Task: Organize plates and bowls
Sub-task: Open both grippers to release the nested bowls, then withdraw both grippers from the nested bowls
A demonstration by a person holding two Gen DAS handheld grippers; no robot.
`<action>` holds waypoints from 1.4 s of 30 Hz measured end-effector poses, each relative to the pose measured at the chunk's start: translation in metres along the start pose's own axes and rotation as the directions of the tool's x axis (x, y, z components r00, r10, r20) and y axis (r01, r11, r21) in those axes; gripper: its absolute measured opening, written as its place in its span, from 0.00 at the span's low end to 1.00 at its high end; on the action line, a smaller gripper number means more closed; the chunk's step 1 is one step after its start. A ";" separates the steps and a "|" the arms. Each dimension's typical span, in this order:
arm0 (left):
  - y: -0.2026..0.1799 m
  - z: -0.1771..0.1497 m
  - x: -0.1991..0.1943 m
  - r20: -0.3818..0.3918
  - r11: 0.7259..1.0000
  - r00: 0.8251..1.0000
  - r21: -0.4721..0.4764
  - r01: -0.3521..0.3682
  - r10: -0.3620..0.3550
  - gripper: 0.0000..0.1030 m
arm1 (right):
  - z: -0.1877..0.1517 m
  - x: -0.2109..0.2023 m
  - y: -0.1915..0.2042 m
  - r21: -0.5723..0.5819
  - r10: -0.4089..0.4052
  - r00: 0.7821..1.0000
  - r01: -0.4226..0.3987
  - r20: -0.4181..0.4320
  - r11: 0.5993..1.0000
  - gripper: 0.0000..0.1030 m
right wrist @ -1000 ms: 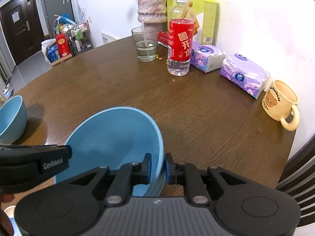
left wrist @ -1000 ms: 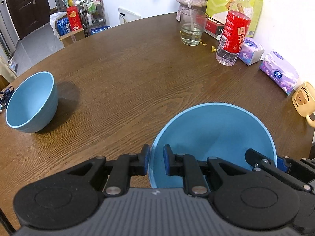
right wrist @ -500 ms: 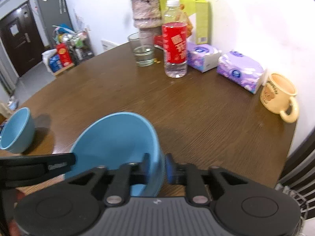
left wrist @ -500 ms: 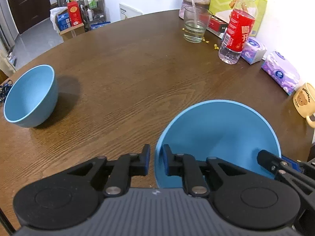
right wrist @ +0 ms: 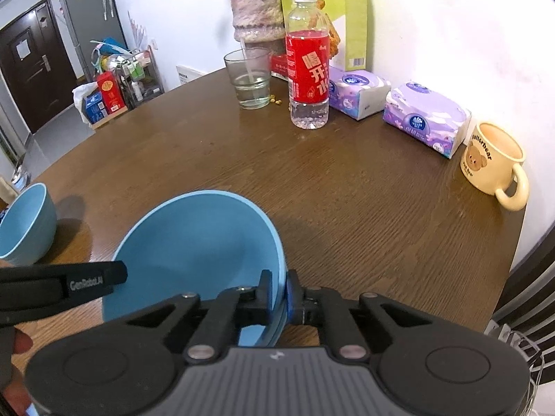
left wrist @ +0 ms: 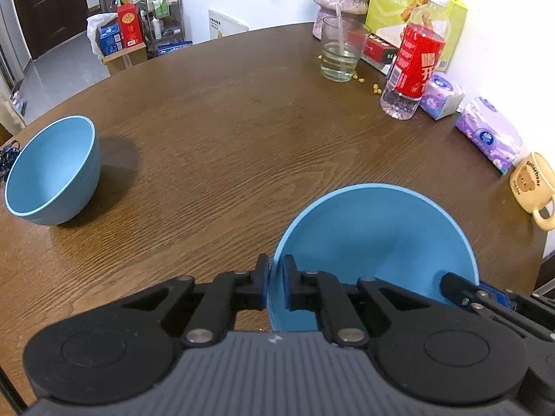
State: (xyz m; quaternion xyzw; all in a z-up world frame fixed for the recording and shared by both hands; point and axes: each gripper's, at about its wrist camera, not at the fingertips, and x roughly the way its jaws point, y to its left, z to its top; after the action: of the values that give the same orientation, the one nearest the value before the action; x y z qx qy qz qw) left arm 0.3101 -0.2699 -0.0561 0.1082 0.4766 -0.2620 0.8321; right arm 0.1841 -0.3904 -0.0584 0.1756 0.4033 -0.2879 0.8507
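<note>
As both grippers (left wrist: pixel 275 286) (right wrist: pixel 278 293) stayed clamped on the bowl (left wrist: pixel 374 242), lifted it; second bowl (left wrist: pixel 52 170) far left for stacking

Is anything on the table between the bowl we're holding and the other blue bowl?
Nothing visible. Bare wood table lies between the held bowl and the other blue bowl; the glass, bottle and mug stand off to the far right.

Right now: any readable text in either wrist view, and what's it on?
"GenRobot.AI": side of left gripper.
"Butterbear": yellow mug.
Large white Chinese characters, "开" and "水" readable: red bottle label.
Tissue packs, green box, floor boxes: print too small to read.
</note>
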 end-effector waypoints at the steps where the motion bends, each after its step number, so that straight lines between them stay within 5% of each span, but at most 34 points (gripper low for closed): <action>1: 0.001 0.000 -0.002 0.005 1.000 1.000 0.002 0.002 -0.002 0.10 | 0.001 -0.001 -0.001 0.008 0.003 1.000 -0.003 0.001 1.000 0.14; 2: 0.001 0.000 -0.005 0.012 1.000 1.000 0.004 0.003 -0.003 0.10 | 0.001 -0.003 -0.001 0.009 0.001 1.000 -0.001 0.005 1.000 0.15; 6: 0.007 0.003 -0.016 0.038 1.000 0.999 -0.003 0.003 -0.003 0.19 | 0.005 -0.012 0.000 -0.002 -0.003 1.000 0.003 0.027 1.000 0.50; 10: 0.016 0.002 -0.028 0.080 1.000 0.997 -0.020 -0.016 0.018 0.59 | 0.005 -0.016 -0.002 -0.003 -0.003 1.000 0.003 0.023 1.000 0.85; 14: 0.027 0.000 -0.043 0.107 0.999 0.994 -0.023 -0.034 0.037 0.99 | 0.003 -0.024 -0.004 -0.009 0.026 1.000 -0.026 -0.001 1.000 0.94; 15: 0.031 -0.002 -0.047 0.114 0.998 0.992 -0.032 -0.046 0.050 1.00 | 0.002 -0.026 -0.003 -0.028 0.027 1.000 -0.027 -0.014 0.999 1.00; 20: 0.045 -0.012 -0.064 0.073 0.999 0.997 -0.029 -0.025 0.027 1.00 | -0.007 -0.044 0.003 -0.116 -0.002 1.000 0.001 -0.010 0.993 1.00; 31: 0.048 -0.059 -0.117 0.158 0.984 0.987 0.170 -0.061 0.034 1.00 | -0.031 -0.090 0.010 -0.220 0.041 0.999 -0.048 -0.036 0.974 1.00; 42: 0.110 -0.078 -0.151 0.163 0.995 0.985 0.062 -0.073 0.062 1.00 | -0.056 -0.112 0.029 -0.279 0.054 0.998 -0.064 -0.045 0.958 1.00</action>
State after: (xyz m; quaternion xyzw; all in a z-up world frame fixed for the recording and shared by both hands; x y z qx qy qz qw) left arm 0.2496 -0.0939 0.0242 0.1309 0.3949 -0.2576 0.8721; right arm 0.1126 -0.2996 -0.0023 0.0706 0.4504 -0.1990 0.8675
